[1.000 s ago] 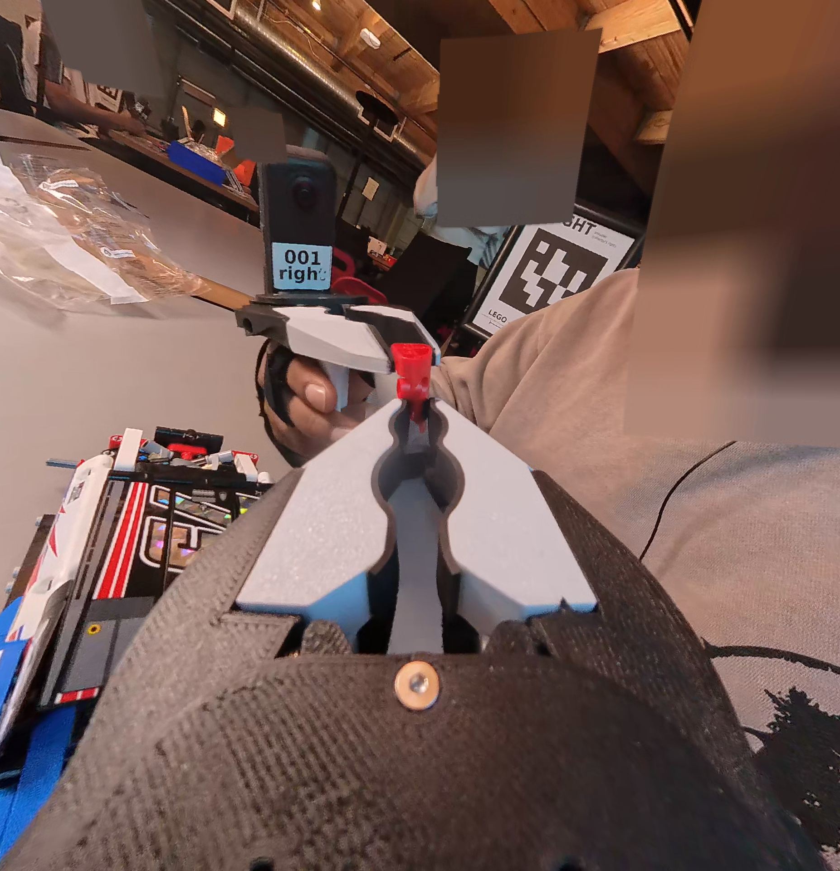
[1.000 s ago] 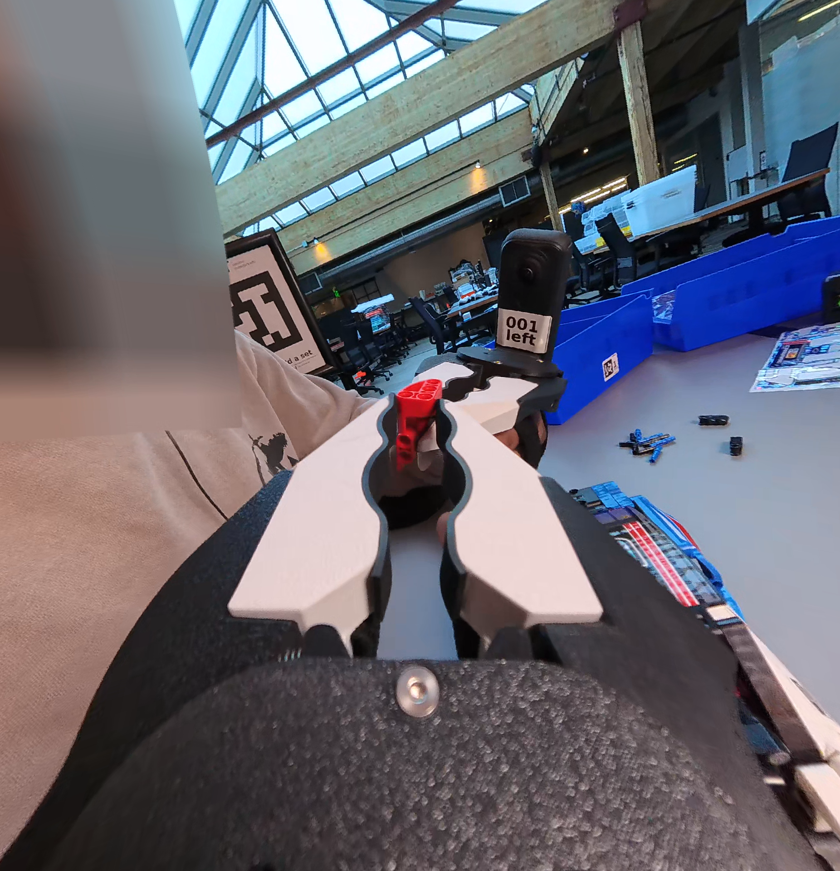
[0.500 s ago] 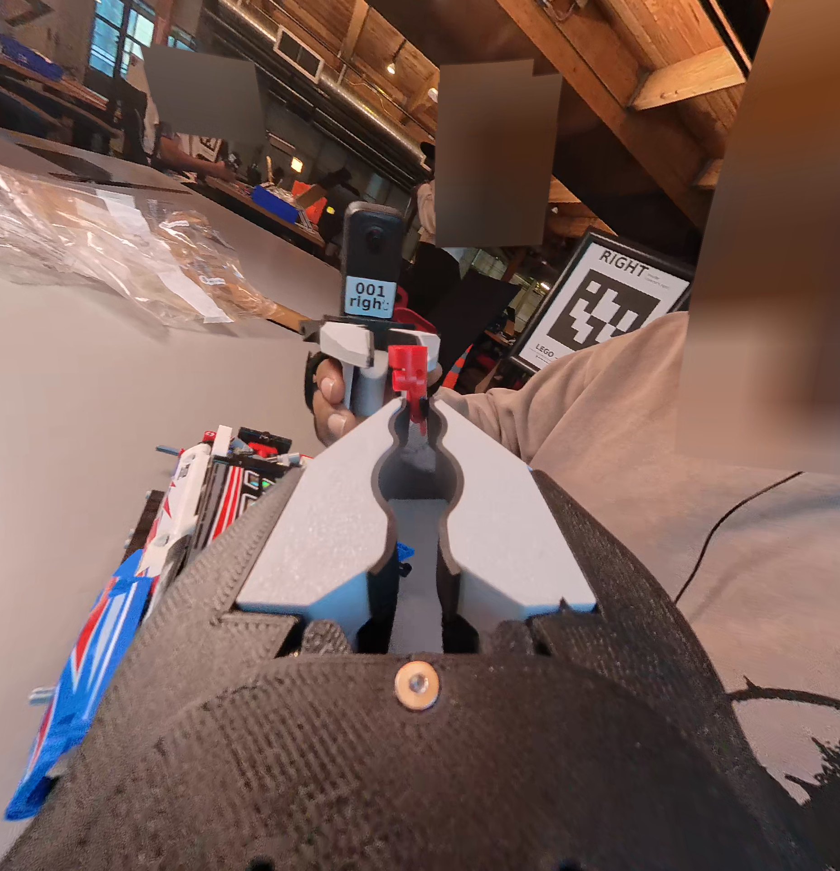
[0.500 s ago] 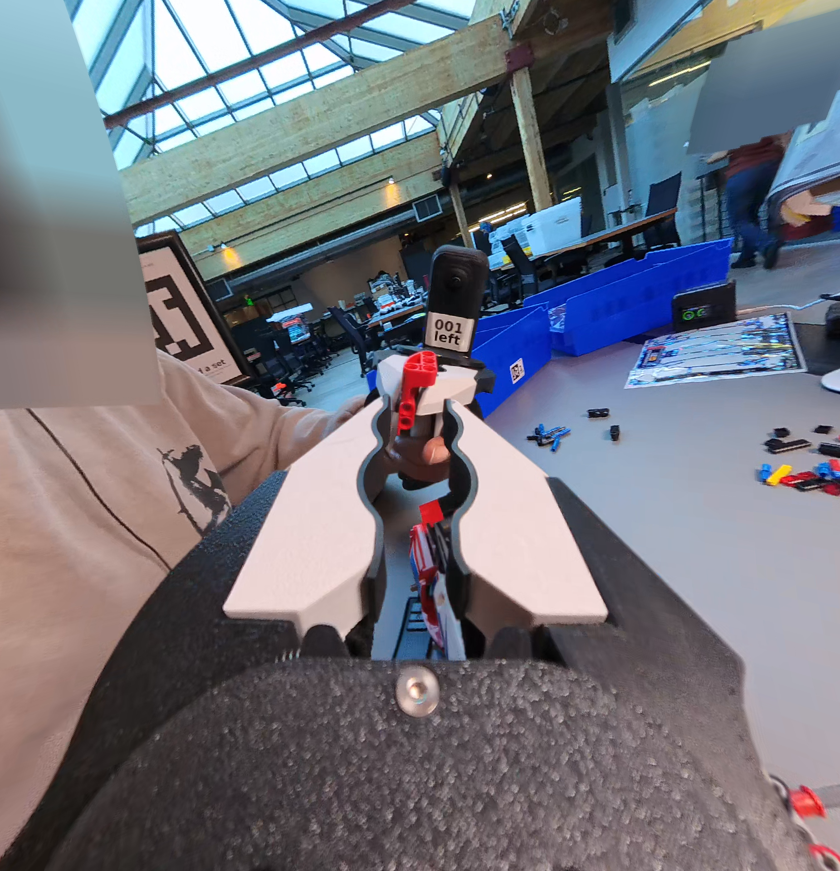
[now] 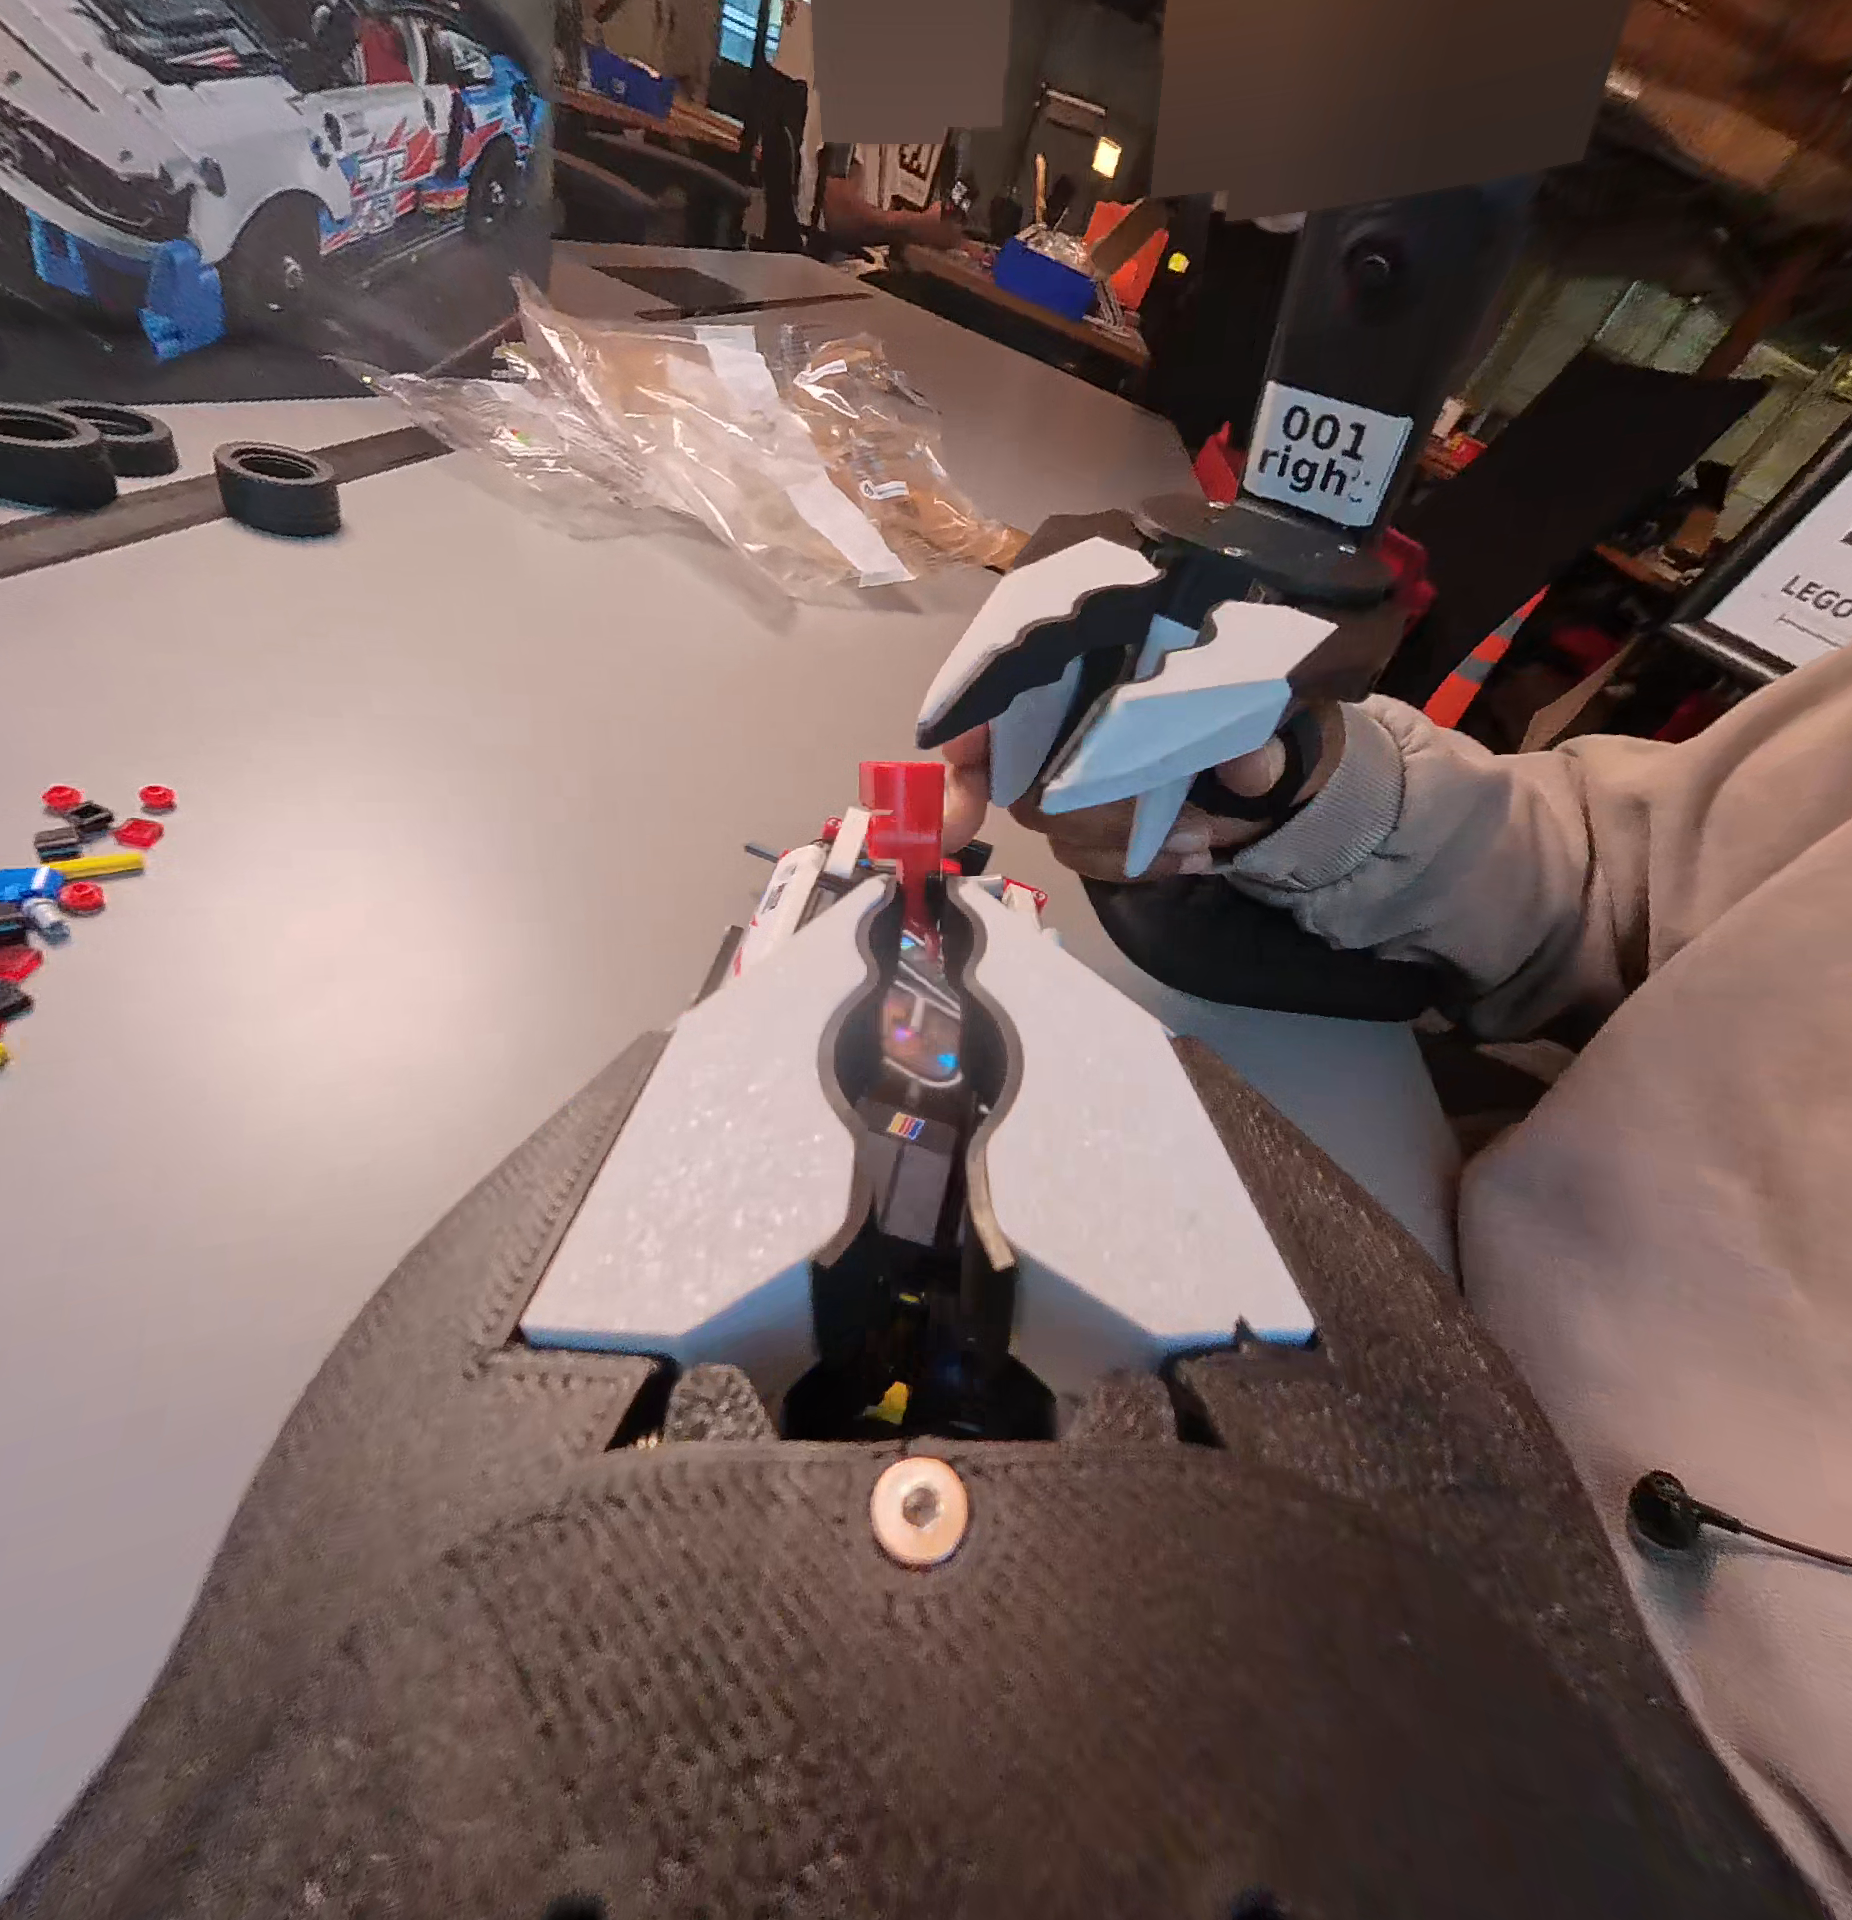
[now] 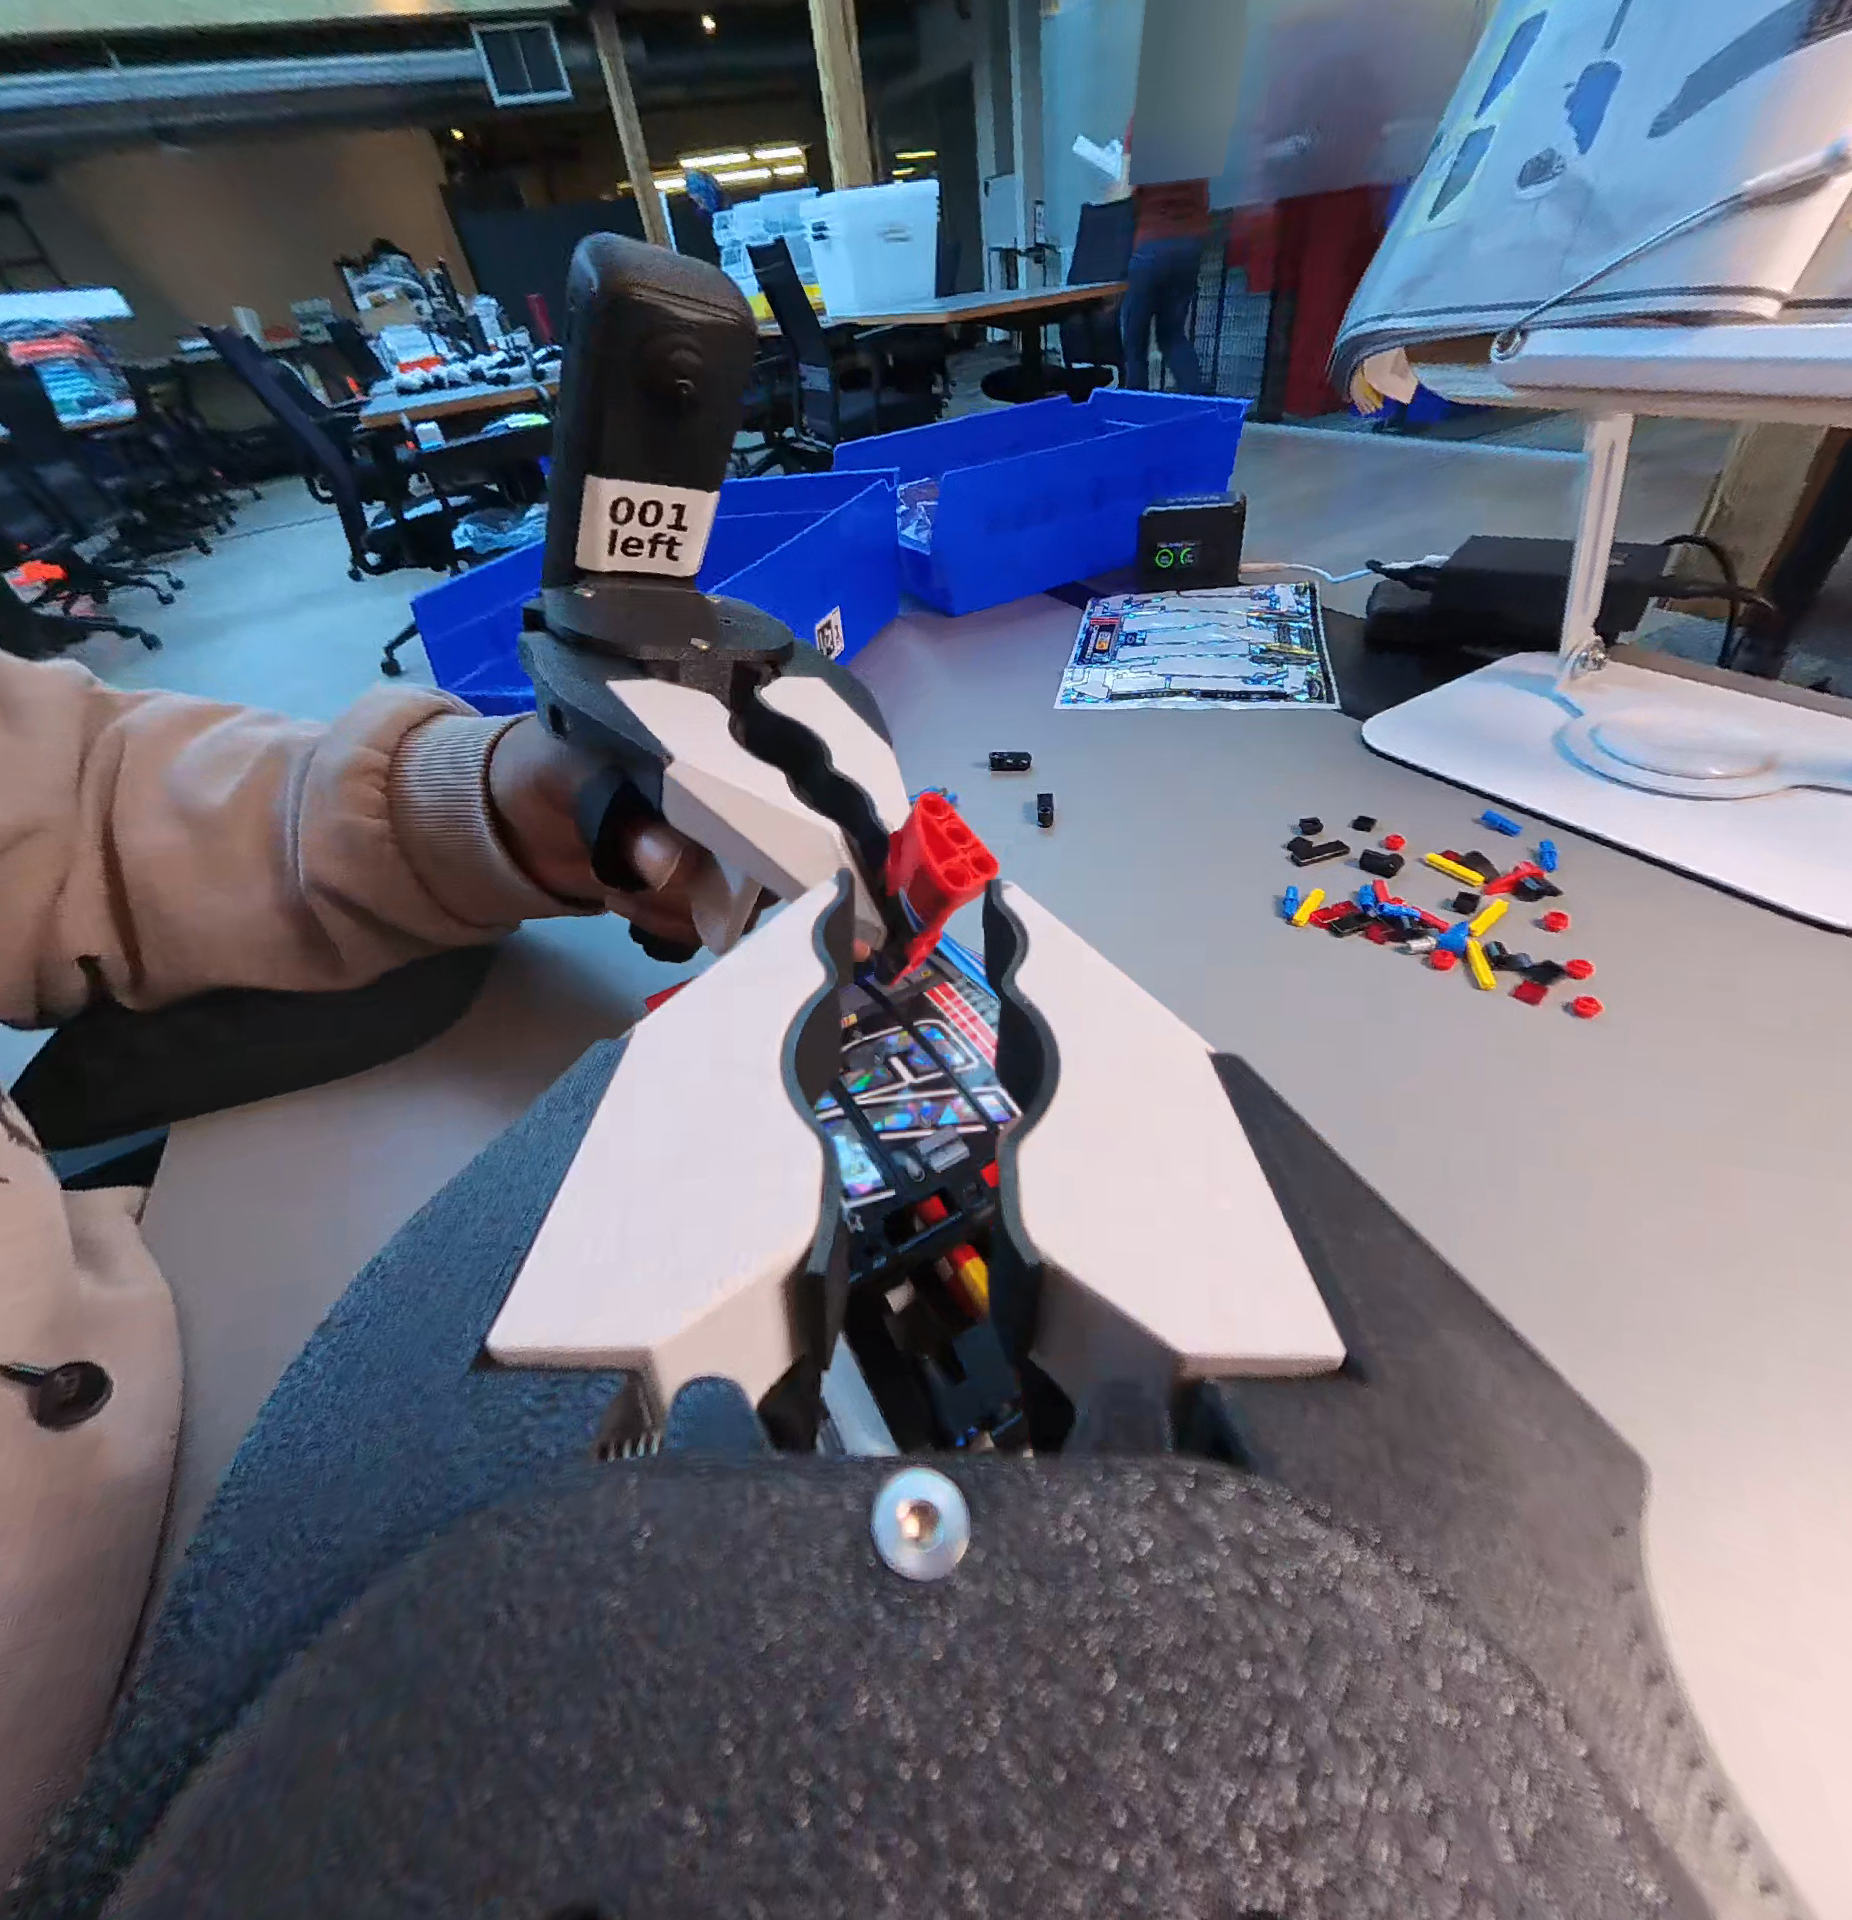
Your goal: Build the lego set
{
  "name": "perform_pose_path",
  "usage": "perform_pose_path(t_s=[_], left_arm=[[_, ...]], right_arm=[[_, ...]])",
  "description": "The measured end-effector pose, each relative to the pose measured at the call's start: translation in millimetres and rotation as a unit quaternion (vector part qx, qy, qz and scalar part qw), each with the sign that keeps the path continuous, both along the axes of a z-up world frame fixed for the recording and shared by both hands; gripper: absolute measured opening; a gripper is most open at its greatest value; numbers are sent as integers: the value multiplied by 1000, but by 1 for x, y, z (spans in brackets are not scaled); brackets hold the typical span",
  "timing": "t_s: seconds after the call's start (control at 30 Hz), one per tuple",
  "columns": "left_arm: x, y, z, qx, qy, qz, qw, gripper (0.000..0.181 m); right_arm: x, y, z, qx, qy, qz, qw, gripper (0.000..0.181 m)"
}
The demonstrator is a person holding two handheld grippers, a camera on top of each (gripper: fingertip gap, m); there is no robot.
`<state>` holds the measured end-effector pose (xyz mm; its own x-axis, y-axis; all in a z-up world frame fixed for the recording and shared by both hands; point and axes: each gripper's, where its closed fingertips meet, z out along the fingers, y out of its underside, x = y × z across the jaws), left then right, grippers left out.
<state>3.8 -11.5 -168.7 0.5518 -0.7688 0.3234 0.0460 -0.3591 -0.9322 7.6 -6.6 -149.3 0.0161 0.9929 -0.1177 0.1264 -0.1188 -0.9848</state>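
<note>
Left gripper is pinched tight on a red lego connector piece: its narrow stem sits between the fingertips, its blocky head sticks up past them. In the right wrist view the head shows round pin holes on its end face.

Right gripper has its jaws parted with a clear gap and holds nothing; the red piece sits in front of that gap, carried by the left tongs. Cannot tell whether the right fingertips touch it.

Both grippers hang just above the partly built lego car: black deck with shiny holographic stickers, red and white stripes, a white side panel, yellow and red parts deeper inside. It lies on the grey table.

A pile of loose small pieces, red, blue, yellow and black, lies well off to the right-hand side of the car. Three black tyres and empty clear bags are farther back. A sticker sheet lies near the blue bins.
</note>
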Motion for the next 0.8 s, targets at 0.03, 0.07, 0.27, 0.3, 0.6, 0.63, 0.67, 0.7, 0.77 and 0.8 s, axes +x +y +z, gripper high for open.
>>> perform_pose_path(t_s=[0.03,0.07,0.27,0.3,0.6,0.63,0.67,0.7,0.77,0.8], left_arm=[[3,-3,4,-3,-15,-10,1000,4],[6,-6,9,-6,-34,-19,999,4],[12,-19,32,-3,-91,-52,995,4],[13,-21,35,0,-93,-54,994,5],[16,-45,54,-14,-165,-101,981,4],[16,-47,53,-12,-158,-101,982,3],[17,-50,51,-8,-148,-100,984,2],[17,-53,49,-2,-138,-98,985,2],[16,-56,45,9,-120,-81,989,1],[13,-55,42,14,-109,-65,992,0]], right_arm=[[-2,-3,2,2,1,1,1000,22],[-3,-5,5,0,5,4,1000,25],[-5,-18,19,-75,31,30,996,13],[-4,-20,22,-81,36,32,996,11],[7,-46,46,-136,94,141,976,1],[7,-48,44,-140,92,145,975,2],[8,-50,42,-143,89,150,974,2],[8,-53,40,-145,85,155,974,2],[7,-55,35,-142,73,146,976,3],[4,-51,30,-134,57,126,981,6]])
